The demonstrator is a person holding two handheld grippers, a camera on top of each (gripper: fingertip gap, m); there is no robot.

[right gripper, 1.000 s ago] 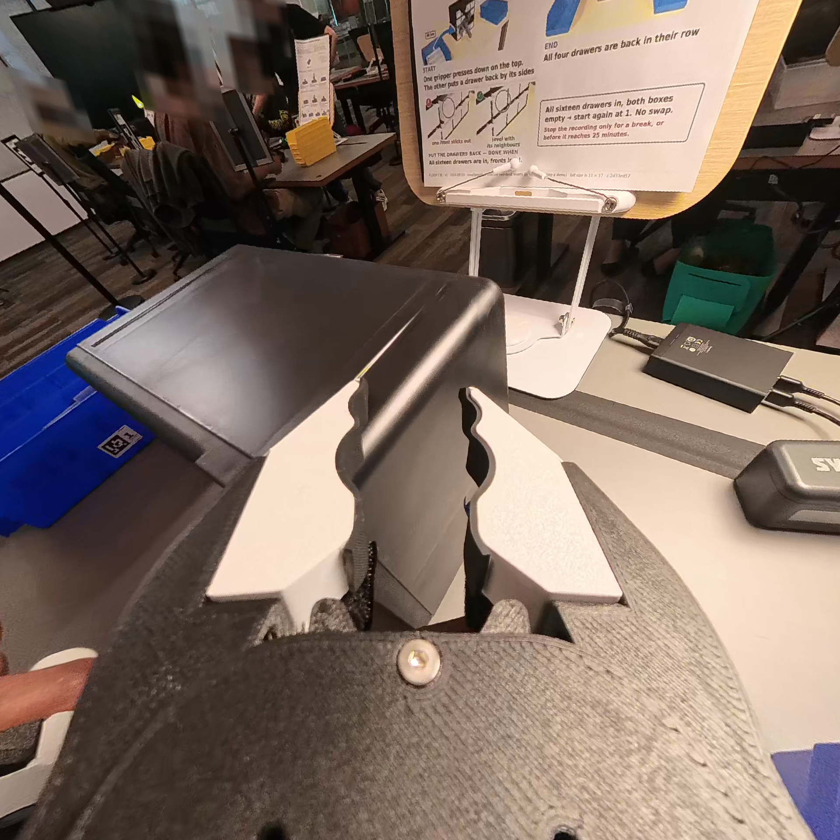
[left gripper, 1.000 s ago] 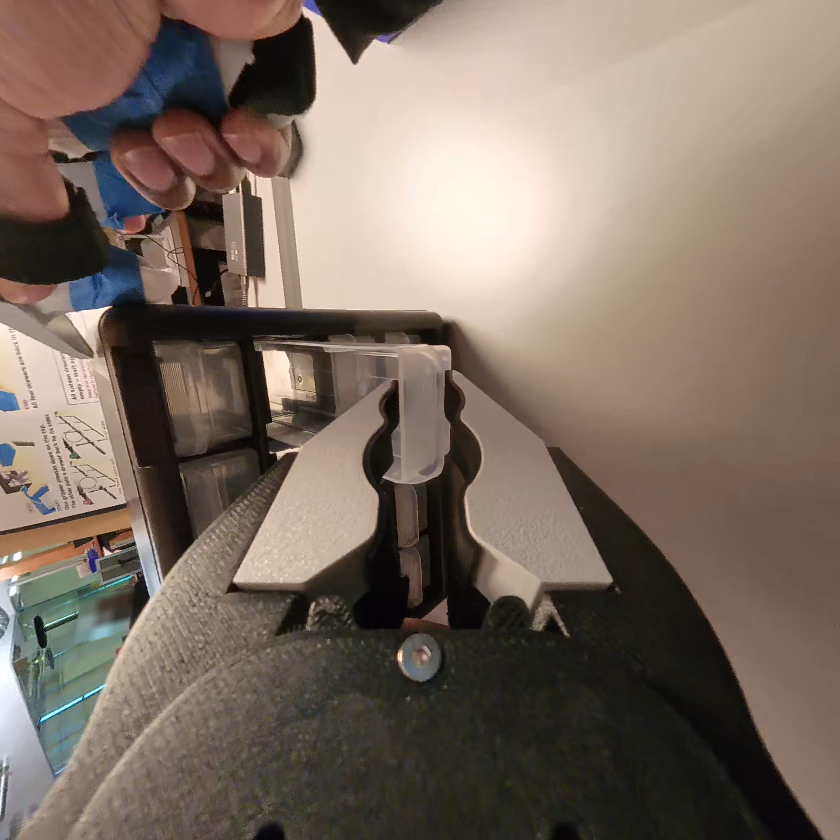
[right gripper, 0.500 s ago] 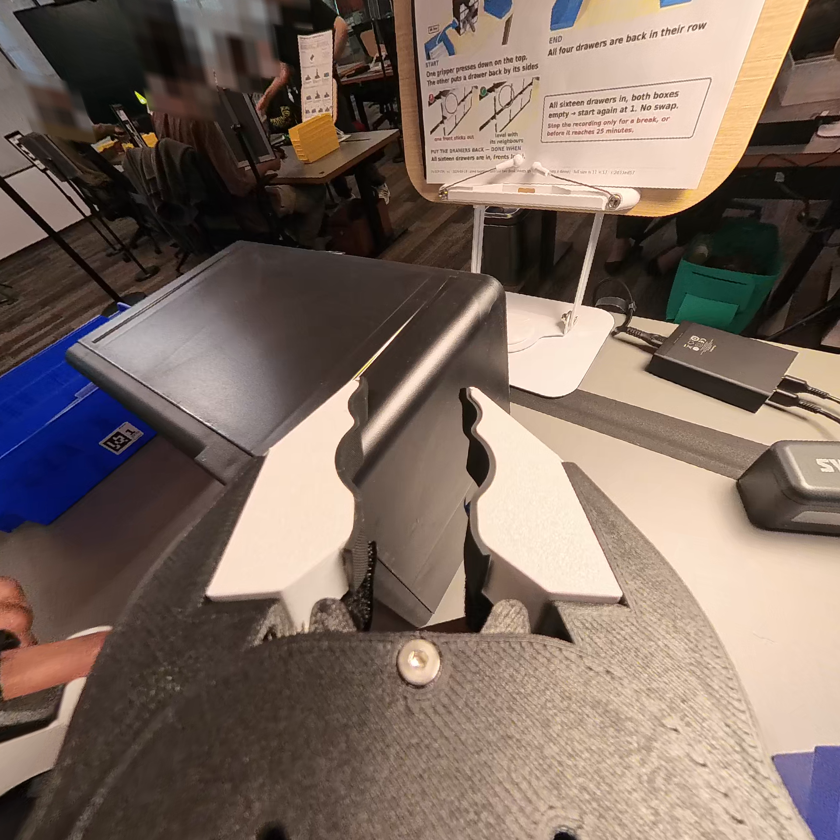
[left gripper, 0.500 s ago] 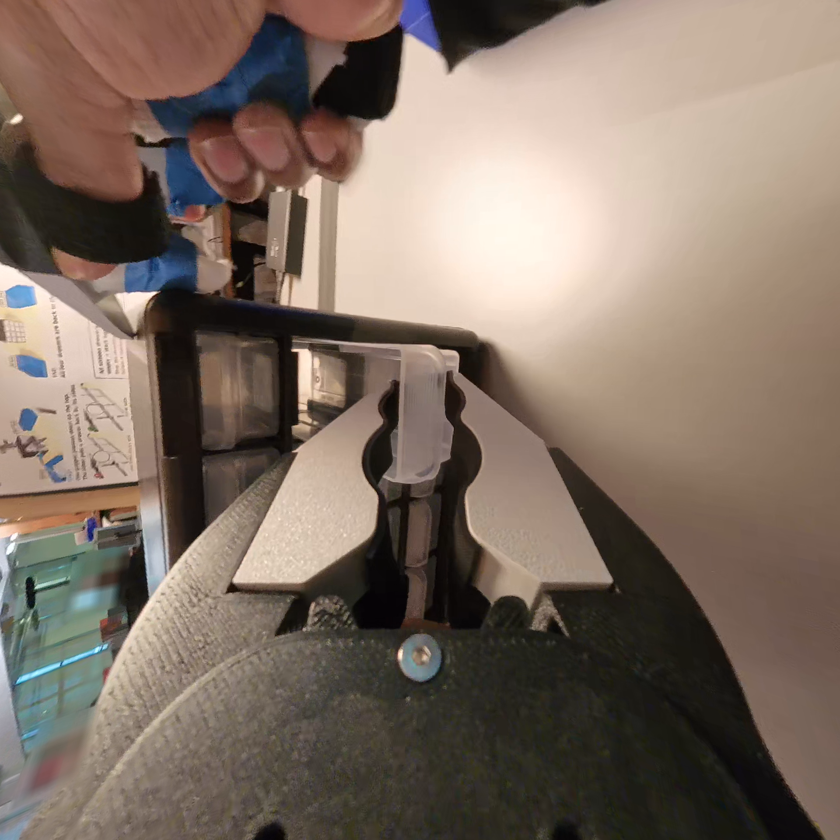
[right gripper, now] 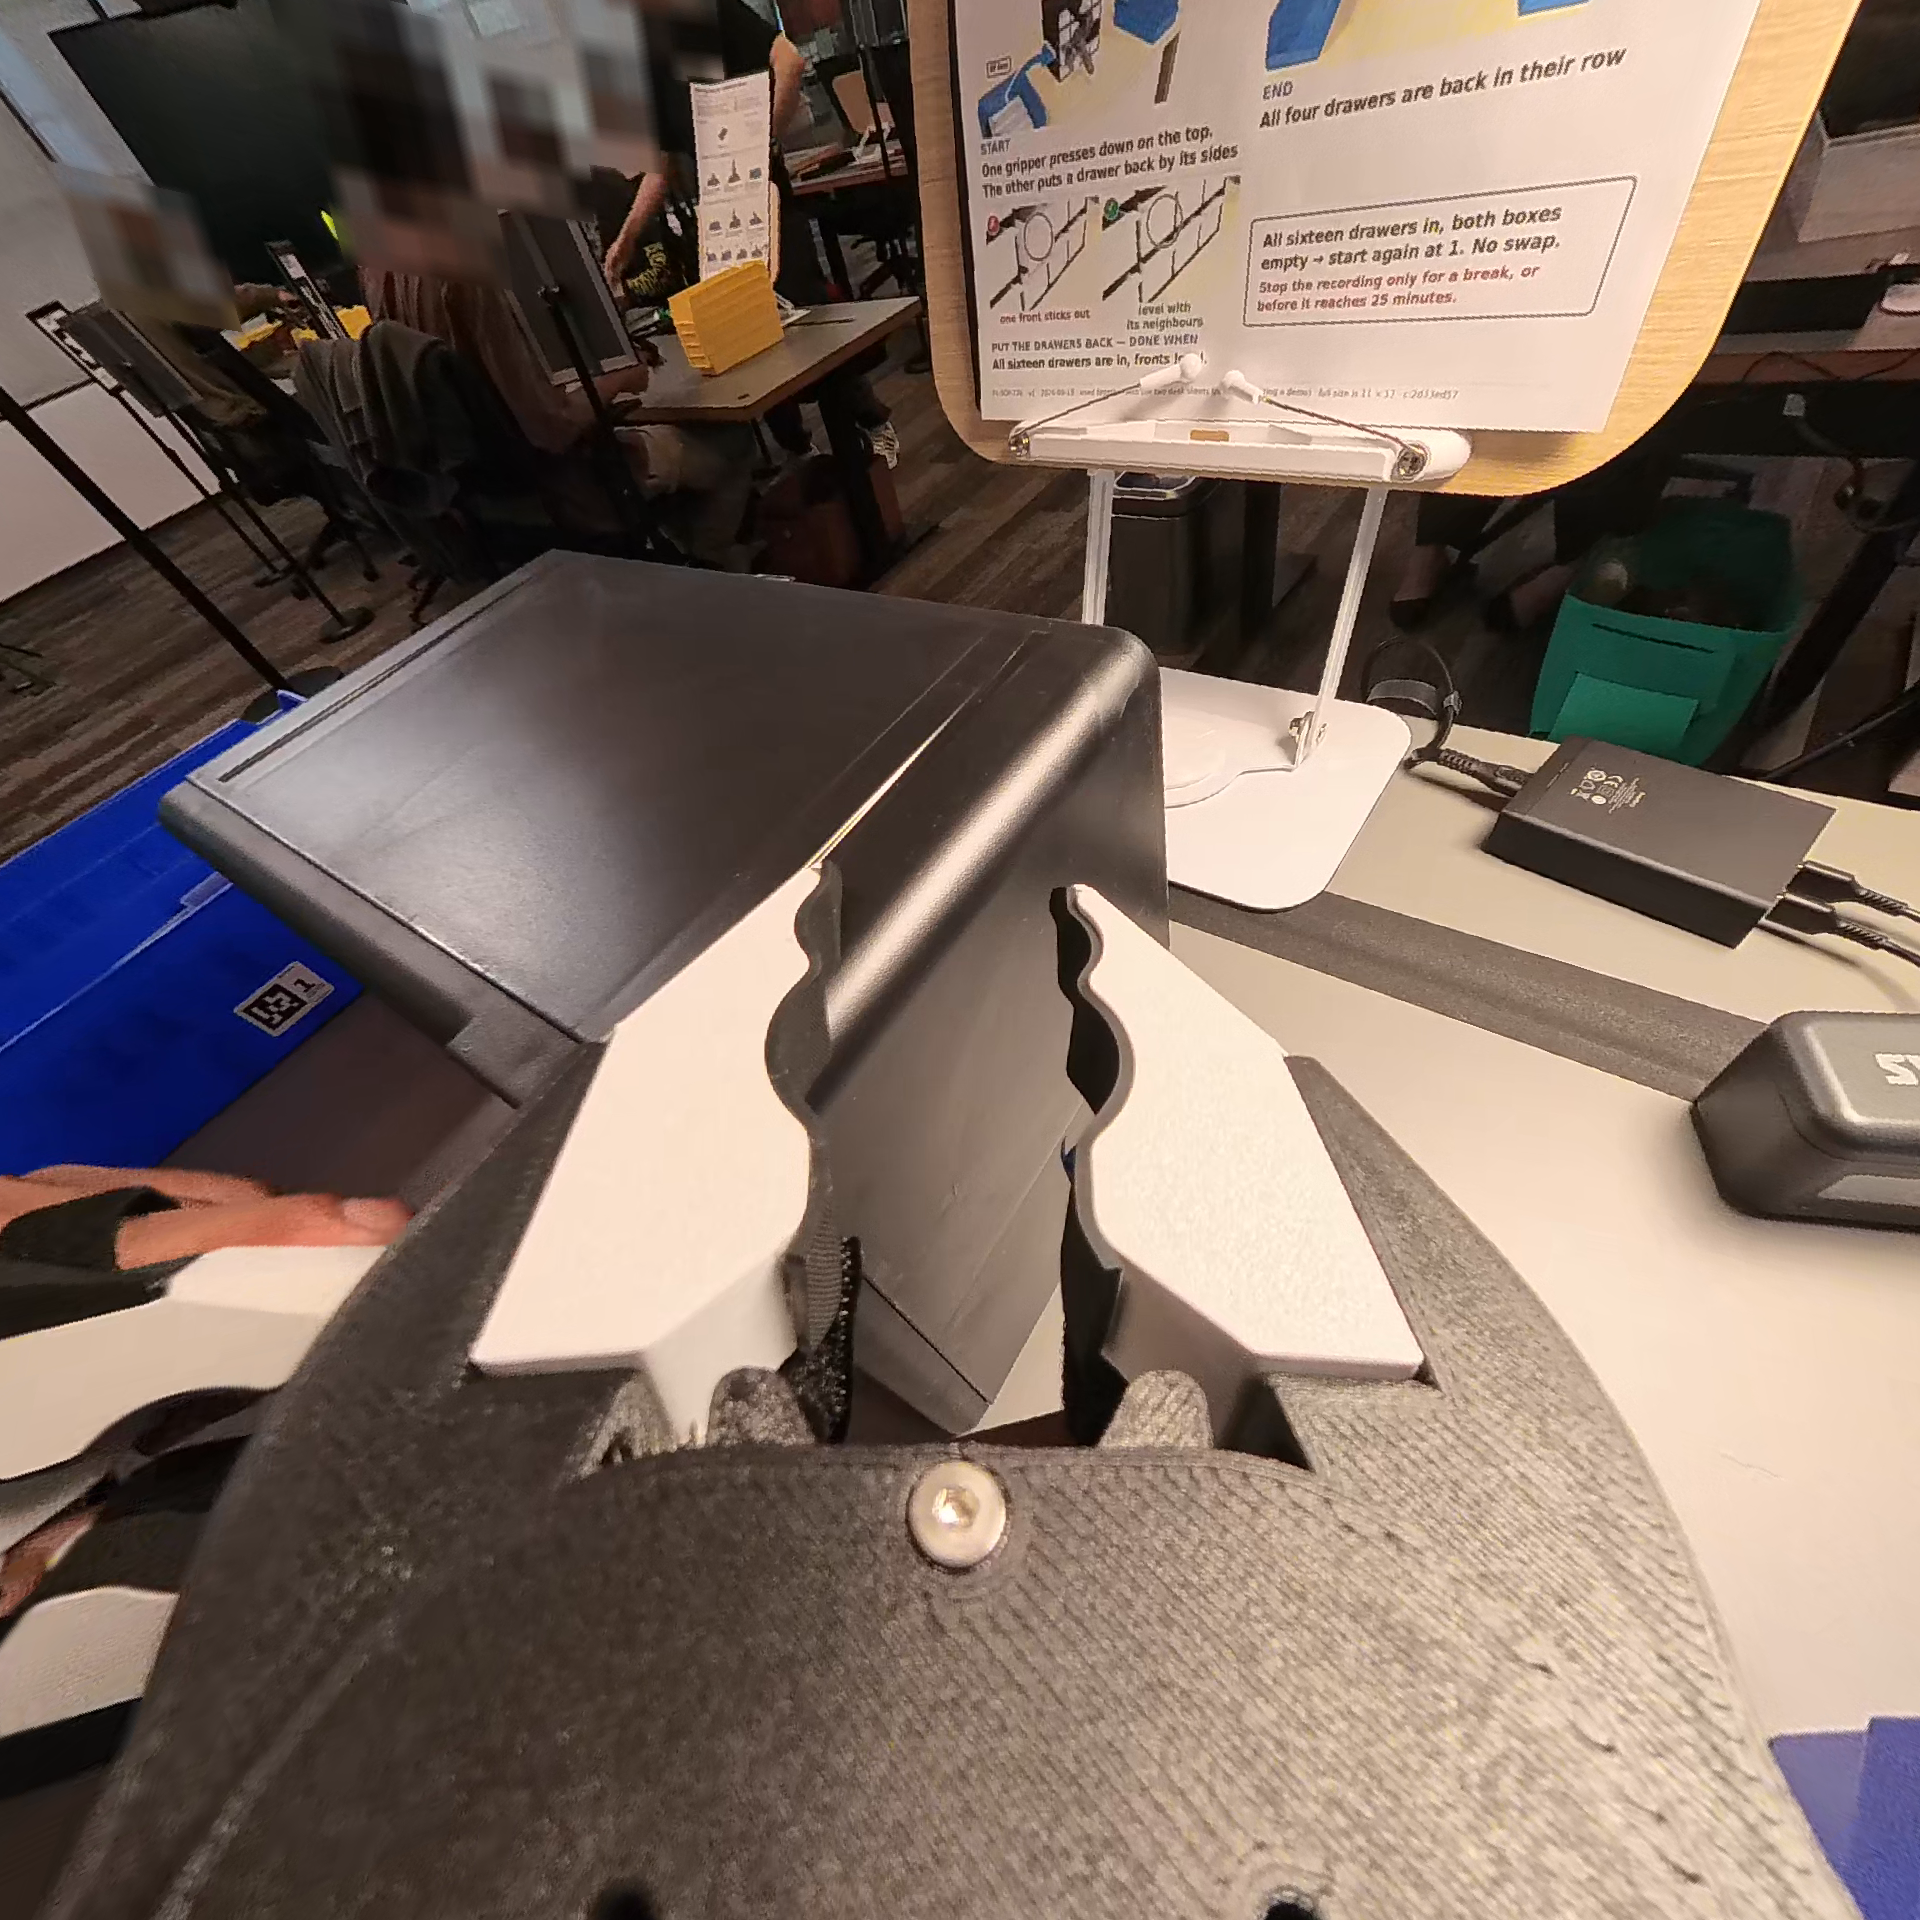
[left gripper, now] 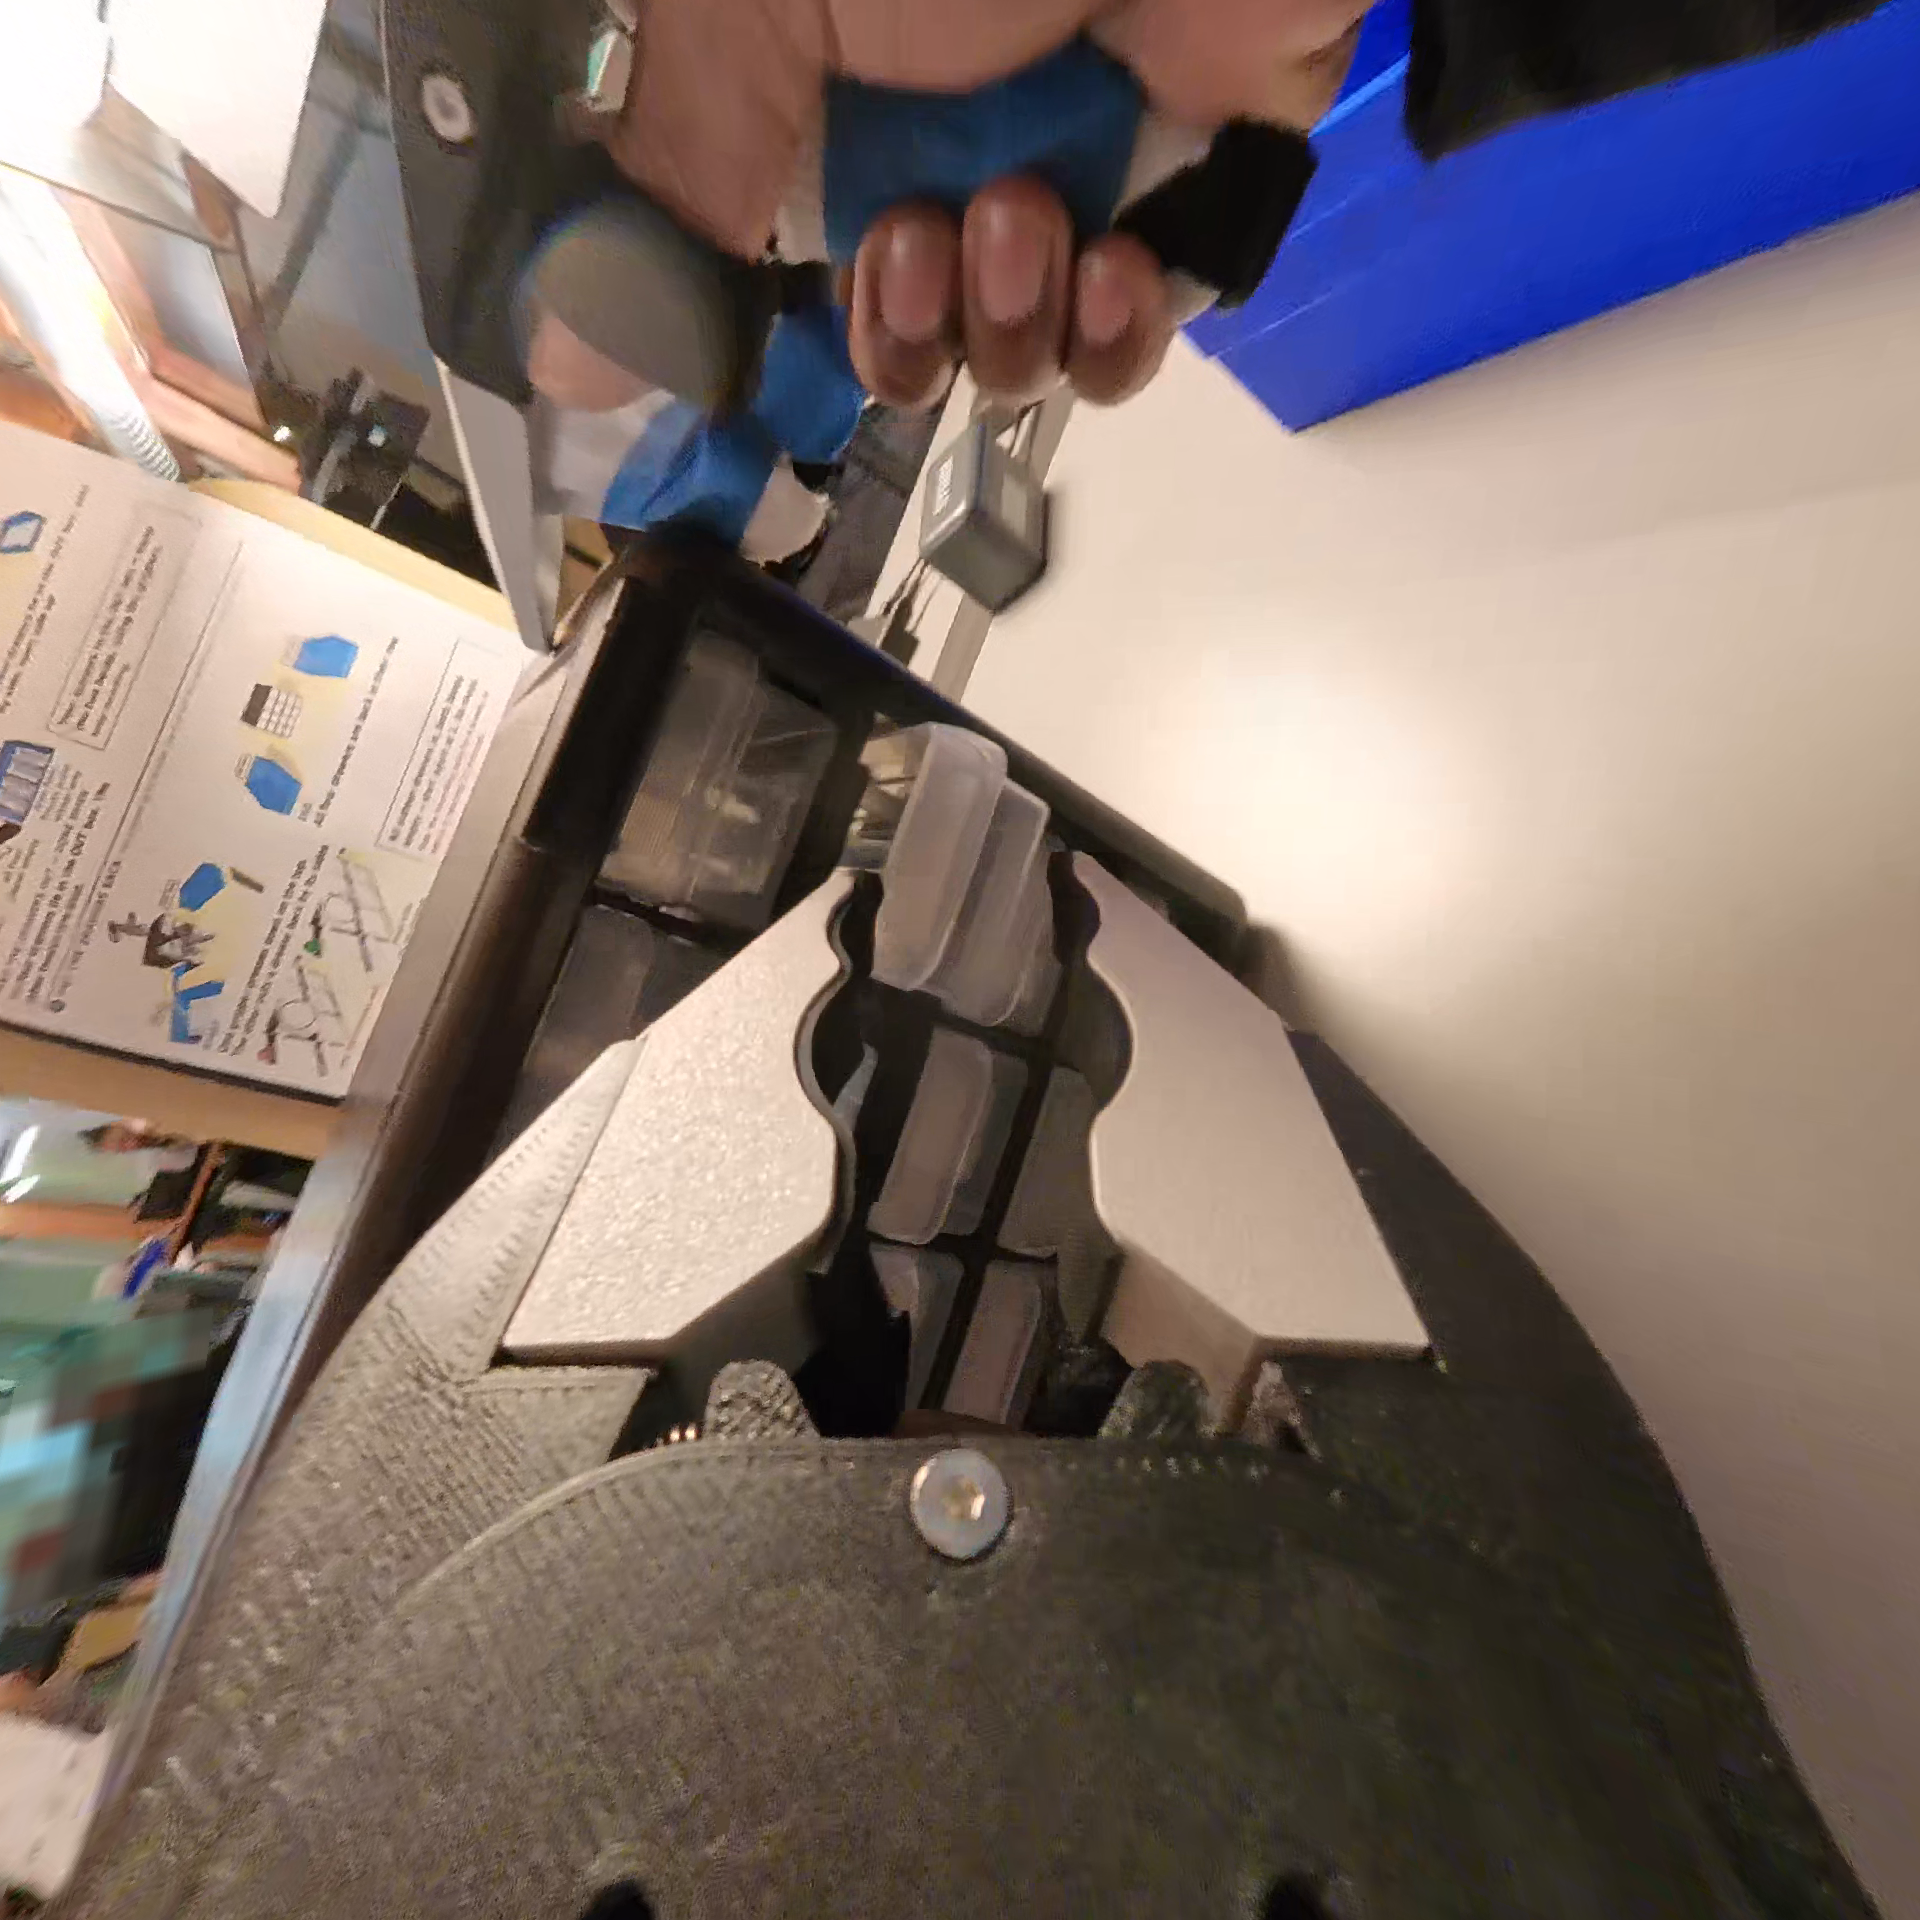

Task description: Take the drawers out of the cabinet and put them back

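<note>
The black cabinet [left gripper: 488, 935] fills the left wrist view with its front of clear drawers [left gripper: 727, 800]. My left gripper [left gripper: 961, 878] is open at the top row. The clear handle of one drawer [left gripper: 935, 831] stands between the fingers with a gap on each side. That drawer's front sticks out slightly past its neighbours. My right gripper [right gripper: 945, 883] is open and rests on the cabinet's top right edge [right gripper: 582, 790], its fingers astride the corner. It also shows in the left wrist view [left gripper: 499, 208], held by a hand above the cabinet.
A blue bin [right gripper: 94, 997] stands left of the cabinet. An instruction sheet on a white stand [right gripper: 1299, 208] is behind it. A black power adapter [right gripper: 1652, 831] and a dark device [right gripper: 1829, 1122] lie on the grey table [right gripper: 1455, 1351] at the right.
My left gripper was shut on the clear drawer handle and has opened off it. It has rolled and swung, so the cabinet looks tilted. The drawer sits deeper in its slot. The right gripper has stayed put.
</note>
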